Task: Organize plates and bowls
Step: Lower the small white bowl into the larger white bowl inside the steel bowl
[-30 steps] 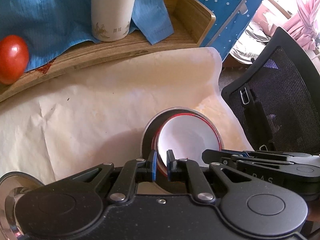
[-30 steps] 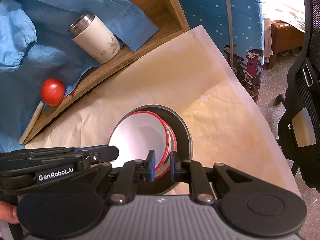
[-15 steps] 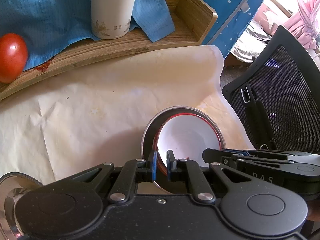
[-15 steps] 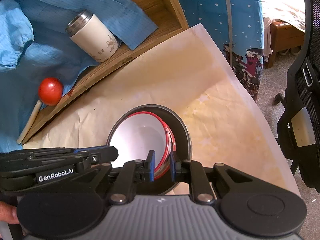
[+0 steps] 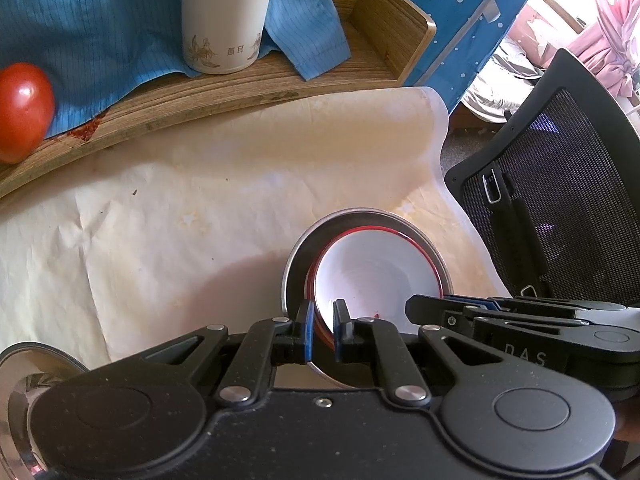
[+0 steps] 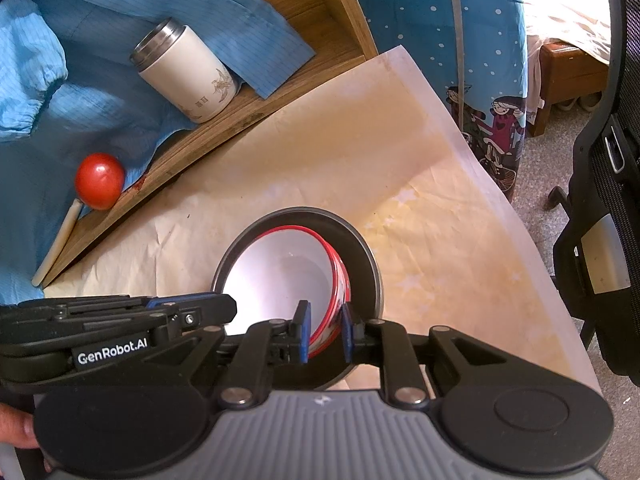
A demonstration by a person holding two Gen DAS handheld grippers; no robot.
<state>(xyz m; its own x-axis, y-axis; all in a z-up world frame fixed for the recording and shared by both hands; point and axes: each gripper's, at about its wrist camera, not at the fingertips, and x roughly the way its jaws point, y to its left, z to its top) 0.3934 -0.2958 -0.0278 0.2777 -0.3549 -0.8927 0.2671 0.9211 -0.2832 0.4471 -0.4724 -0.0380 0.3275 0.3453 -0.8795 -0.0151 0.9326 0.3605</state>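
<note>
white bowl w/ red rim (image 6: 280, 276) sits tilted inside a grey metal bowl (image 6: 362, 264) on the cream paper (image 6: 360, 152), near its front edge. left gripper (image 5: 321, 328) pinches the white bowl's rim on one side; right gripper (image 6: 325, 330) straddles the rim opposite, pads a bit wider, grip unclear. tomato (image 6: 99, 181) & white cup (image 6: 188, 74) on the wood tray (image 6: 320, 20) behind, blue cloth (image 6: 80, 80) draped over it.

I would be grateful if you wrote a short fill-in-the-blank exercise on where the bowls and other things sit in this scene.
1. The red-rimmed white bowl sits inside a ____ metal bowl.
2. The tomato rests on the ____ cloth.
3. The white tumbler stands on the ____ tray.
4. Both grippers pinch the ____ of the white bowl.

Missing words: grey; blue; wooden; rim
</note>
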